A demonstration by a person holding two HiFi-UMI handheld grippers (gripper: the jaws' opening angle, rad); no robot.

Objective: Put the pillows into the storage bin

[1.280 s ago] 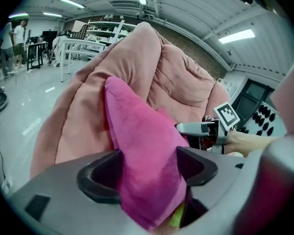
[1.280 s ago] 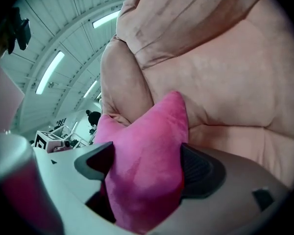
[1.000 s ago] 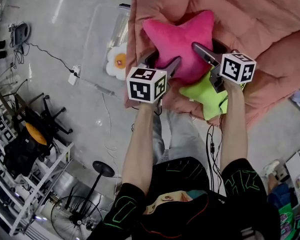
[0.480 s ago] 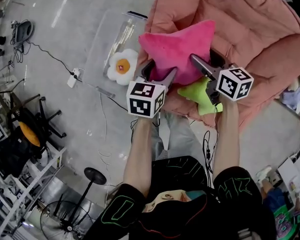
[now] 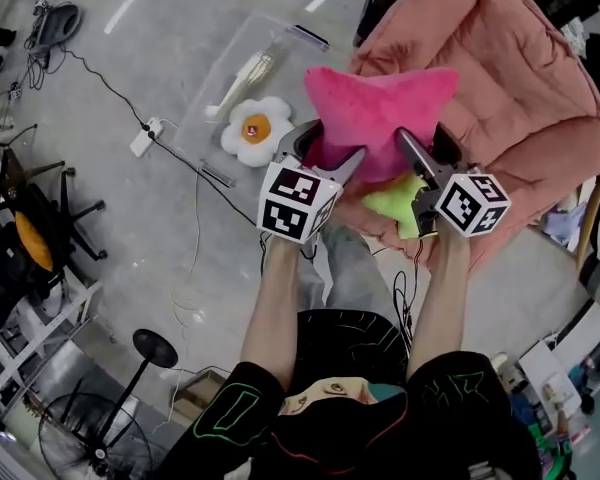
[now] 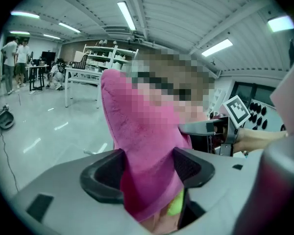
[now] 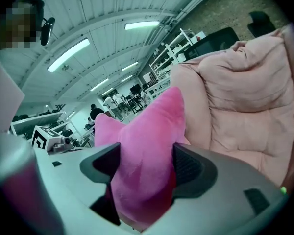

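Observation:
A pink star pillow [image 5: 380, 113] hangs in the air between both grippers, above the pink padded chair [image 5: 520, 98]. My left gripper [image 5: 325, 158] is shut on its left point and my right gripper [image 5: 420, 158] on its right point. In the left gripper view the pink plush [image 6: 142, 146] fills the gap between the jaws of the left gripper [image 6: 147, 168]. The right gripper view shows the pillow [image 7: 147, 141] squeezed the same way in the right gripper [image 7: 146, 168]. Under the pink one, a lime green star pillow [image 5: 395, 200] lies on the chair. A clear storage bin [image 5: 220, 63] on the floor holds a fried-egg pillow [image 5: 255, 128].
A power strip with its cable [image 5: 145, 138] lies on the floor left of the bin. An office chair [image 5: 30, 238] and a round-based stand [image 5: 155, 348] are at the left. The padded chair [image 7: 235, 97] rises close on the right. People stand far off [image 6: 14, 58].
Both grippers have lifted the pink pillow up off the chair and the green pillow. More of the bin with the fried-egg pillow has come into view.

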